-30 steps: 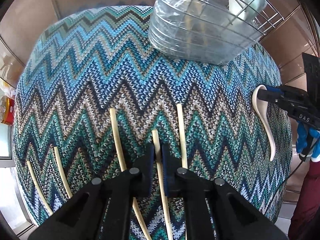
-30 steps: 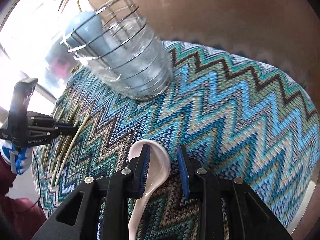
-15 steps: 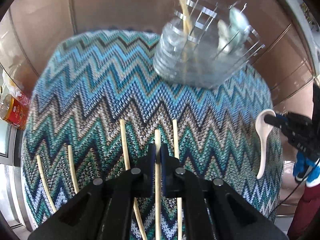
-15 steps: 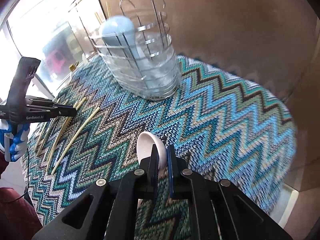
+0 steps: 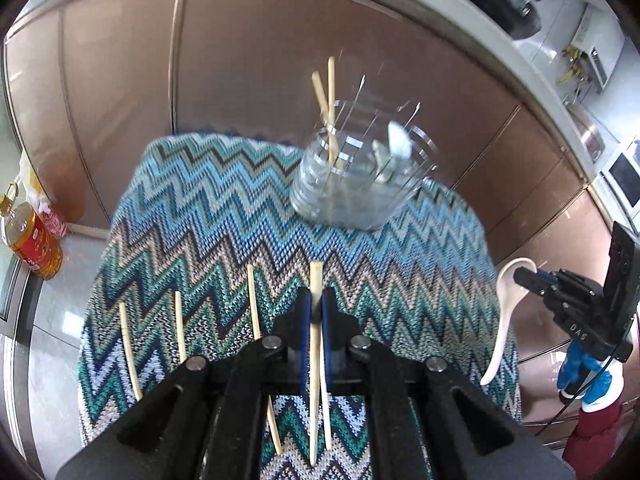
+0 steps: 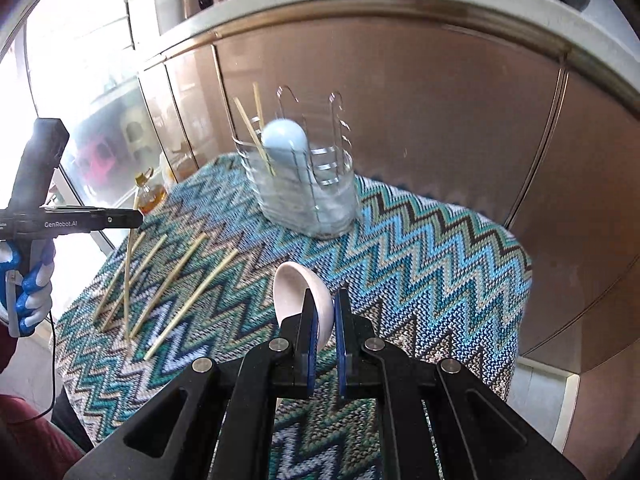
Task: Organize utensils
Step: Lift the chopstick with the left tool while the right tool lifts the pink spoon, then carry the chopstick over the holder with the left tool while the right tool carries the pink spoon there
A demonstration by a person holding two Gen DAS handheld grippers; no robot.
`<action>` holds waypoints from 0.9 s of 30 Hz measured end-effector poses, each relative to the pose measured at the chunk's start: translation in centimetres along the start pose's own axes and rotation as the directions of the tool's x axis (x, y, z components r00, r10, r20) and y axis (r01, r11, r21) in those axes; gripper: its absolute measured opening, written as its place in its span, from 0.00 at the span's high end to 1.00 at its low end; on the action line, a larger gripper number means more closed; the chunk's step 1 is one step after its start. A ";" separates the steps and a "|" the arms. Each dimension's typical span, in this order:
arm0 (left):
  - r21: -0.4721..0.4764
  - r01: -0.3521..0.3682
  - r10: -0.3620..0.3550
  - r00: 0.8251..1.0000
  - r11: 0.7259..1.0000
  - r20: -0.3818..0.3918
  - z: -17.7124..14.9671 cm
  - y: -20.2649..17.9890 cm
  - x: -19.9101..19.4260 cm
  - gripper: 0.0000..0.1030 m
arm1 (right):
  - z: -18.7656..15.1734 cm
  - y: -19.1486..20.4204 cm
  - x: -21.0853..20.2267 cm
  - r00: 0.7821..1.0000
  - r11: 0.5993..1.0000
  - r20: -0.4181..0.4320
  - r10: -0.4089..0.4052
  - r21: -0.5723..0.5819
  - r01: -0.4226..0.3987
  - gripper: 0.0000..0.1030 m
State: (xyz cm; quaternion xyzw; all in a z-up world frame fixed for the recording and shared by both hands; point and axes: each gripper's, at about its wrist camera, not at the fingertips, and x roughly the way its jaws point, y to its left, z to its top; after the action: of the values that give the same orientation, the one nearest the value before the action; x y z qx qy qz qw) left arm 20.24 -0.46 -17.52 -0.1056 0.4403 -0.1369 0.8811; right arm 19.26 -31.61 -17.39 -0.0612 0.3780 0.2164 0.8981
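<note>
My left gripper (image 5: pixel 315 300) is shut on a pale wooden chopstick (image 5: pixel 315 276) and holds it lifted, tilted above the zigzag cloth (image 5: pixel 224 232); it shows from the side in the right wrist view (image 6: pixel 128 272). Several more chopsticks (image 5: pixel 253 300) lie on the cloth. My right gripper (image 6: pixel 322 304) is shut on a white ceramic spoon (image 6: pixel 302 288), raised above the cloth; it also shows in the left wrist view (image 5: pixel 505 312). A wire utensil holder (image 6: pixel 308 184) at the back of the table holds two chopsticks (image 6: pixel 256 136) and a light blue spoon (image 6: pixel 286 144).
Copper-coloured cabinet panels (image 5: pixel 240 72) stand right behind the table. An oil bottle (image 5: pixel 34 240) stands on the floor at the left. The person's gloved hand (image 6: pixel 28 292) holds the left tool.
Both grippers have risen and pulled back from the cloth. The left one closed on a chopstick and lifted it; the right one closed on the white spoon and lifted it.
</note>
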 end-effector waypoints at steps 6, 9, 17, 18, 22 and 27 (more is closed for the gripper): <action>0.000 0.016 -0.016 0.998 1.000 0.058 0.3 0.2 -3.0 0.96 | 0.9 2.3 -1.3 0.999 1.000 0.044 0.003 -0.014 -0.003 0.93; -0.006 0.031 -0.030 0.996 1.000 0.081 0.8 0.4 -4.1 0.96 | 1.6 3.1 -1.7 0.998 1.000 0.065 0.005 -0.013 -0.004 0.93; 0.000 0.064 -0.062 0.974 0.998 0.218 5.8 -1.1 -7.5 0.96 | 5.4 3.0 -3.5 0.978 0.997 0.202 -0.059 0.058 0.048 0.93; 0.002 0.061 -0.060 0.969 0.998 0.240 6.5 -1.4 -7.9 0.96 | 6.0 3.0 -3.7 0.972 0.996 0.224 -0.072 0.063 0.060 0.93; -0.002 0.062 -0.057 0.936 0.998 0.347 10.2 -2.6 -9.1 0.96 | 8.9 3.1 -4.3 0.933 0.990 0.336 -0.130 0.088 0.106 0.93; -0.010 0.041 -0.031 0.878 0.999 0.478 14.8 -4.2 -9.0 0.96 | 12.4 3.6 -3.3 0.864 0.975 0.452 -0.221 0.086 0.204 0.93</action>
State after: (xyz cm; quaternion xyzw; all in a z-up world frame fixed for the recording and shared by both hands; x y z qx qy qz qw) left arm 26.31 -0.47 -0.75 -0.1530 0.2086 -0.1184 0.9587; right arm 23.69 -26.10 -6.11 -0.0339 0.1501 0.1179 0.9810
